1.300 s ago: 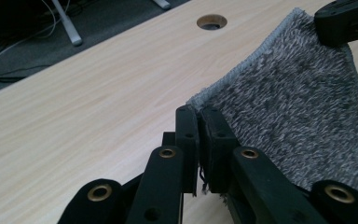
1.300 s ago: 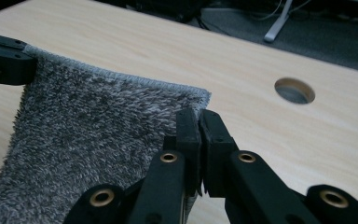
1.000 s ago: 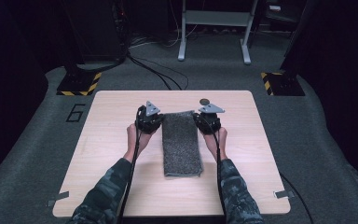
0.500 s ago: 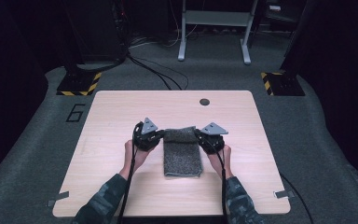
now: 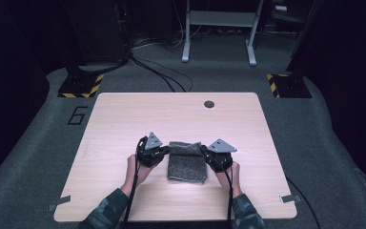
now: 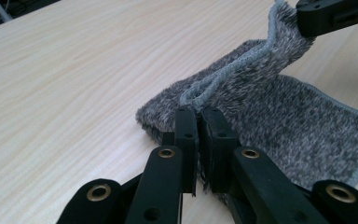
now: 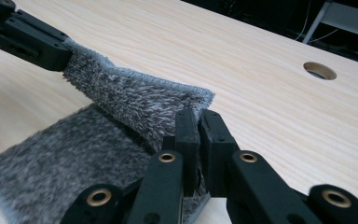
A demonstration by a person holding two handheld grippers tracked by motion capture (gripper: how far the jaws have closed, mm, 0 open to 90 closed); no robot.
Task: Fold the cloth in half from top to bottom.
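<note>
A grey fluffy towel [image 5: 187, 161] lies on the light wooden table [image 5: 124, 119], its far end lifted and folded back toward the person. My left gripper [image 5: 164, 150] is shut on the towel's left far corner [image 6: 200, 95]. My right gripper [image 5: 208, 151] is shut on the right far corner [image 7: 191, 100]. In the left gripper view the right gripper's black jaw tip [image 6: 335, 14] pinches the towel edge at the top right. In the right gripper view the left gripper's jaw [image 7: 28, 39] holds the other corner at the upper left. The lower layer of the towel [image 7: 65, 158] rests flat on the table.
A round cable hole [image 5: 209, 104] sits near the table's far edge. Bare wood spreads on both sides of the towel. On the floor behind stand a metal frame [image 5: 219, 28], cables [image 5: 162, 71] and yellow-black striped bases [image 5: 81, 86].
Both grippers have pulled the towel's far end toward the person and lowered it, folding the towel over itself; its visible length has shrunk to about half.
</note>
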